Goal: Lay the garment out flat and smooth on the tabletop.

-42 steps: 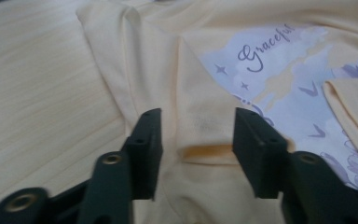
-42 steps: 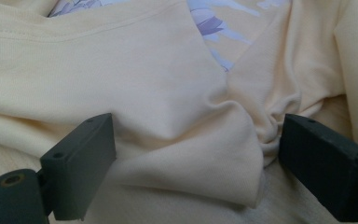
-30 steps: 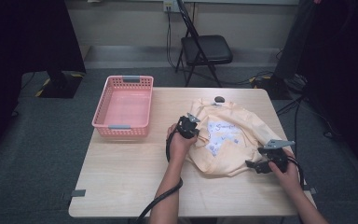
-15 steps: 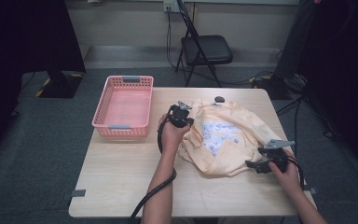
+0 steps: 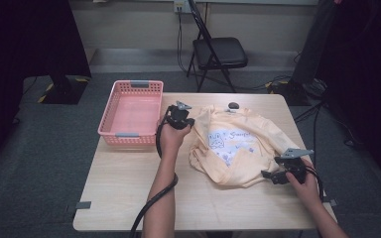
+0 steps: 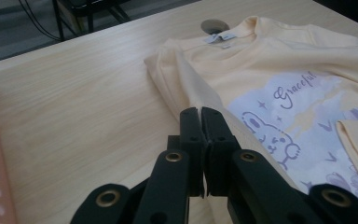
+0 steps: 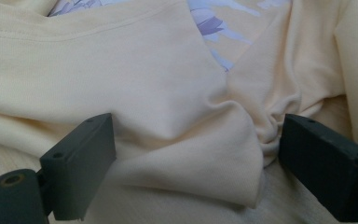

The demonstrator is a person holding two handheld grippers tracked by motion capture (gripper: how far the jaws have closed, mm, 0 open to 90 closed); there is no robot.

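Left tongs [image 5: 188, 120] lifted off shirt [image 5: 243, 144], nearer basket [image 5: 130, 113].

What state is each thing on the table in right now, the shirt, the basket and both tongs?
T-shirt: lying crumpled, print facing up, hem bunched.
Basket: upright, nothing inside.
Left tongs: shut, holding nothing, above the shirt's edge.
Right tongs: open, jaws either side of a bunched fold of the shirt.
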